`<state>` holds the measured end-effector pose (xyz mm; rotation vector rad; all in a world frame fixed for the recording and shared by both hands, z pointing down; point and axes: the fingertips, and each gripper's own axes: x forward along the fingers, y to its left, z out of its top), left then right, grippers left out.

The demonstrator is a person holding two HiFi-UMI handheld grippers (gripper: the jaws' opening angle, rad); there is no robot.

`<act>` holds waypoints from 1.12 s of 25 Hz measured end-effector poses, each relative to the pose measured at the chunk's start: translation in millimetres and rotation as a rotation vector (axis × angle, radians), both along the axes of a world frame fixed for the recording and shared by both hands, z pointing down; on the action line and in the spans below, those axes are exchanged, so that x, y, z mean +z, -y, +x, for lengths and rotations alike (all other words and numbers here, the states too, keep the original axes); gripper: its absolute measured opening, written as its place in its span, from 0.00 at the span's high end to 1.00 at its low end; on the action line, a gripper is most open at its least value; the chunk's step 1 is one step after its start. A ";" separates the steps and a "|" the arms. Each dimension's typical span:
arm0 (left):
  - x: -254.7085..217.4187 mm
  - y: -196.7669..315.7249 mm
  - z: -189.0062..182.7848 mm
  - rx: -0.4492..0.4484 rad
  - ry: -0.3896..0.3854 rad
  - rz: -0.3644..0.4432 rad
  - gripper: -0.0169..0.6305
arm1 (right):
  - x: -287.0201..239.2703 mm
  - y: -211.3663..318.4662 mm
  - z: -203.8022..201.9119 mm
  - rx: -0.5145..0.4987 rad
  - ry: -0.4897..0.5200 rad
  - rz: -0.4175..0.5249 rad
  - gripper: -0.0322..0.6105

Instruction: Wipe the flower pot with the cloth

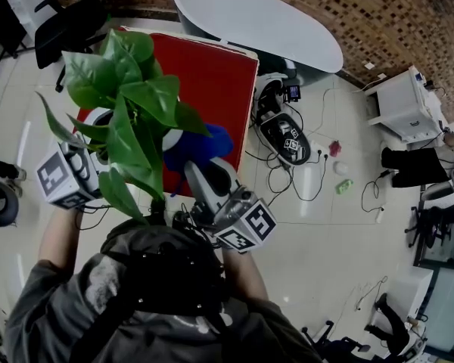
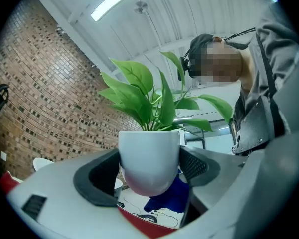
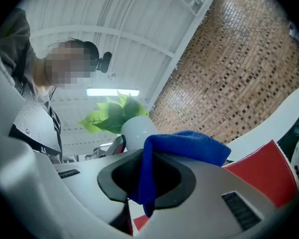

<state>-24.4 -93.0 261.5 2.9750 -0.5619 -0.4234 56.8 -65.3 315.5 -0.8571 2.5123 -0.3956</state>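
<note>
A white flower pot (image 2: 149,158) with a leafy green plant (image 1: 132,104) is held up off the red table (image 1: 216,70). My left gripper (image 2: 149,169) is shut on the pot, one pad on each side. In the head view the leaves hide most of the pot (image 1: 98,119) and the left jaws; only the left marker cube (image 1: 64,176) shows. My right gripper (image 3: 147,176) is shut on a blue cloth (image 3: 182,151), which drapes over its jaws. The cloth (image 1: 200,146) sits against the pot's right underside, and in the left gripper view the cloth (image 2: 172,195) shows just below the pot.
A white oval table (image 1: 257,17) stands behind the red one. Cables and a dark device (image 1: 287,138) lie on the tiled floor to the right. A white cabinet (image 1: 405,104) and office chairs (image 1: 424,165) stand at the far right. A brick wall (image 1: 378,13) runs along the back.
</note>
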 end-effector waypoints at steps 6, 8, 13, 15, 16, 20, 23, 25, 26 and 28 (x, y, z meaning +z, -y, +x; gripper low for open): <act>-5.0 -10.0 -10.4 0.044 0.020 0.019 0.33 | -19.7 0.6 10.8 0.047 -0.008 0.038 0.87; -4.6 -21.5 -11.1 0.102 0.053 0.033 0.33 | -32.6 2.4 14.0 0.044 -0.023 0.073 0.87; -5.2 -55.7 -4.3 0.262 0.139 0.051 0.33 | -54.9 10.7 2.4 -0.044 -0.085 0.150 0.87; -4.4 -63.5 -2.9 0.312 0.149 0.042 0.33 | -57.8 15.7 -8.6 -0.090 -0.077 0.155 0.87; -3.4 -65.7 -2.6 0.334 0.153 0.038 0.33 | -58.8 18.1 -13.9 -0.115 -0.066 0.155 0.87; -0.3 -68.8 -1.3 0.390 0.162 0.031 0.33 | -61.6 21.4 -28.2 -0.209 -0.030 0.158 0.87; 0.7 -65.6 -7.3 0.369 0.159 0.026 0.33 | -62.3 18.5 -30.4 -0.225 -0.028 0.158 0.87; -0.6 -62.1 -12.5 0.354 0.153 0.021 0.33 | -64.0 14.8 -32.0 -0.240 -0.031 0.159 0.87; -1.0 -60.0 -14.6 0.349 0.154 0.020 0.33 | -65.0 13.2 -32.5 -0.249 -0.032 0.159 0.87; 0.0 -55.4 -17.6 0.344 0.160 0.018 0.33 | -65.5 9.7 -32.1 -0.262 -0.035 0.156 0.87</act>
